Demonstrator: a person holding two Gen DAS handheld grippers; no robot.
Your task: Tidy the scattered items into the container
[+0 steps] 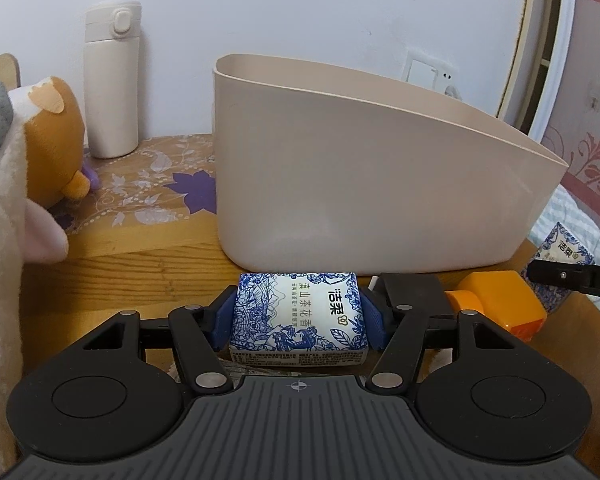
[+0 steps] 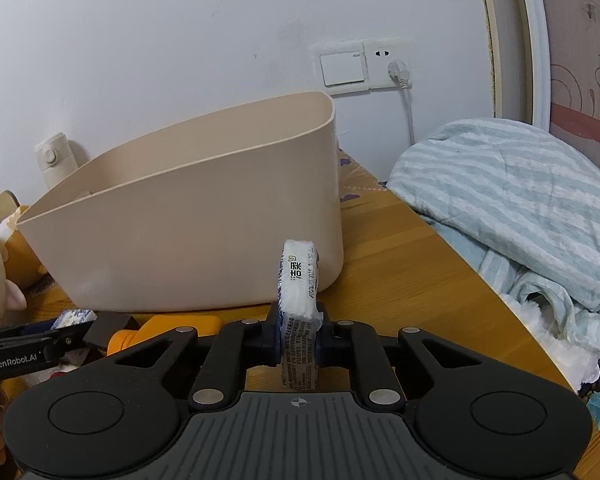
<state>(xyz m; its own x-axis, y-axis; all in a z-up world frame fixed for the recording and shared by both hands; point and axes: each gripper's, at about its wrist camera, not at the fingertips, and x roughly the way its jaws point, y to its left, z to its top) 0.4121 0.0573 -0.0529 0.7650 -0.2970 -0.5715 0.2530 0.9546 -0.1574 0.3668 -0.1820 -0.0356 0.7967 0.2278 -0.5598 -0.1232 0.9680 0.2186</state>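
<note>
A beige plastic container (image 1: 360, 184) with a sloped rim stands on the wooden table; it also shows in the right wrist view (image 2: 196, 224). My left gripper (image 1: 298, 318) is shut on a blue-and-white tissue pack (image 1: 298, 314), held flat just in front of the container. My right gripper (image 2: 298, 334) is shut on a second tissue pack (image 2: 300, 300), held on edge in front of the container's right end. An orange bottle (image 1: 500, 304) lies on the table between the two grippers, and also shows in the right wrist view (image 2: 168, 330).
A white flask (image 1: 112, 80) stands at the back left by the wall. A plush toy (image 1: 32, 152) sits at the left. A striped blue blanket (image 2: 520, 216) lies beside the table on the right. A wall socket with a plug (image 2: 396, 68) is behind.
</note>
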